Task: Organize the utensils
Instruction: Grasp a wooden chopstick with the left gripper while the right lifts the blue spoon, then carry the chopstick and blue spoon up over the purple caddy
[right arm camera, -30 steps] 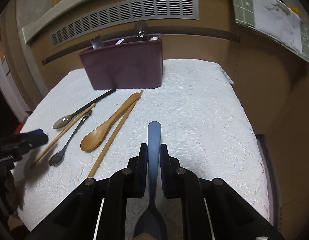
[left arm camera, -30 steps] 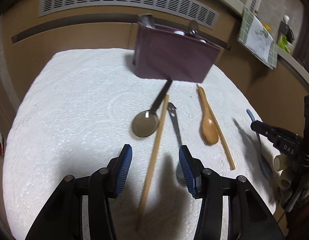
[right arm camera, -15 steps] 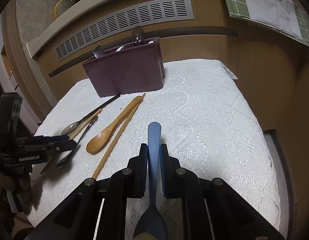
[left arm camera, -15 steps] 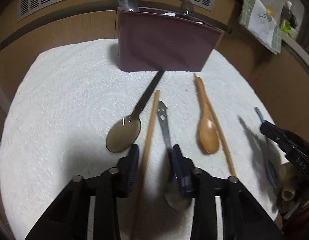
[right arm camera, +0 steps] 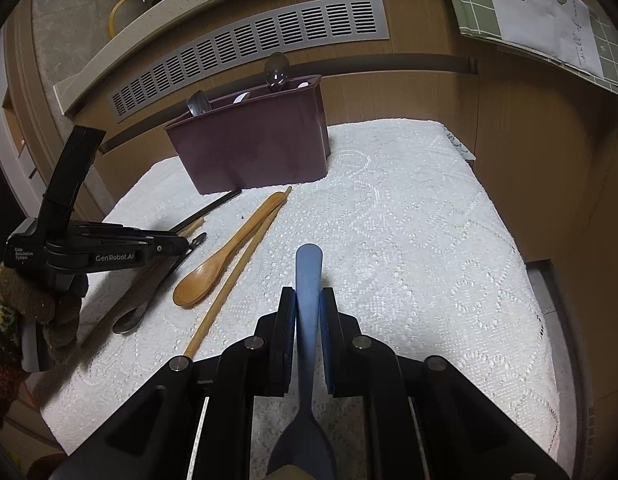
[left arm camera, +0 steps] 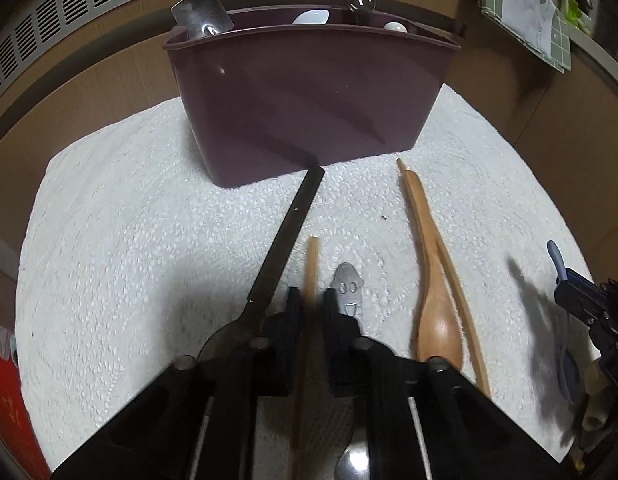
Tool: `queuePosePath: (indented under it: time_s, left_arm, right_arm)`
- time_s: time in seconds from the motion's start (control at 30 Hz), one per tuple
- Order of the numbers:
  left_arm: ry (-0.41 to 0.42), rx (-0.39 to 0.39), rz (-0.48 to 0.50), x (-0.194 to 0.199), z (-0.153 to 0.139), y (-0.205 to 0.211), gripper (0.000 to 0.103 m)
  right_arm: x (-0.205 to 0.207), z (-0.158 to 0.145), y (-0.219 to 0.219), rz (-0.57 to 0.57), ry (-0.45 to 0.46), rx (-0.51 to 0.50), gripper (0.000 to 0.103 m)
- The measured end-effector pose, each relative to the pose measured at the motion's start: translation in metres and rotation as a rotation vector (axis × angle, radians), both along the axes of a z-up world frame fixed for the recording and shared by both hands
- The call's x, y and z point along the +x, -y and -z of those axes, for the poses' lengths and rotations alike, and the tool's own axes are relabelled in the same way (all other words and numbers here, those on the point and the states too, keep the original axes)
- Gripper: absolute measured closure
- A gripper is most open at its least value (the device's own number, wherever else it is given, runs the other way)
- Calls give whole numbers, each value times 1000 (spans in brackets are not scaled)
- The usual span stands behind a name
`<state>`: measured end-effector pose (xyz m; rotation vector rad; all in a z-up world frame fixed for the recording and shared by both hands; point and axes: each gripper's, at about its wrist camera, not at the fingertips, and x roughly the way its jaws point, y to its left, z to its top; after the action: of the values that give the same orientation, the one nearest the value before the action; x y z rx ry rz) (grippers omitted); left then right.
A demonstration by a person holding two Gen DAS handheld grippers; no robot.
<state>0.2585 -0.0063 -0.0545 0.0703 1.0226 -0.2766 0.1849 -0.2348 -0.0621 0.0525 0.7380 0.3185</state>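
Left claw (left arm camera: 309,312) clamped on wooden chopstick (left arm camera: 311,268), right claw (right arm camera: 307,316) clamped on blue spoon (right arm camera: 308,280) — purple caddy (left arm camera: 305,100) beyond

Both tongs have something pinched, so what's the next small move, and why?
Probably lift the left tongs straight up: they are closed on the wooden chopstick, which lies between the black-handled spoon and the metal spoon.

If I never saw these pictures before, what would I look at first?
Probably the big dark purple utensil box standing at the back of the white lace cloth, with spoons poking out of its top. Next, the right gripper pinching a blue spoon by its handle. Then the left gripper closed around a wooden chopstick, with a wooden spoon lying just to its right.
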Motion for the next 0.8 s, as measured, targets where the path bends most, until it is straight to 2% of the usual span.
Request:
queuePosePath:
  time_s: [0.2,0.37,0.57,0.8]
  left_arm:
    - [110,-163,-32,-50,-34,-15,97]
    - [247,-245,-69,-90,-74,-32,97]
    - [306,-294,-81,-109,-96,-44,97]
    - [395,-323,-102,-114,-117,-50,97]
  right_arm:
    - [-9,-16,4,-21,29,7,92]
    - [-13,-27,8,-50,17,24,92]
    - [-18,-38,2,-73,-7,3,92]
    - [-27,-64,-6,-69,73,-3,92]
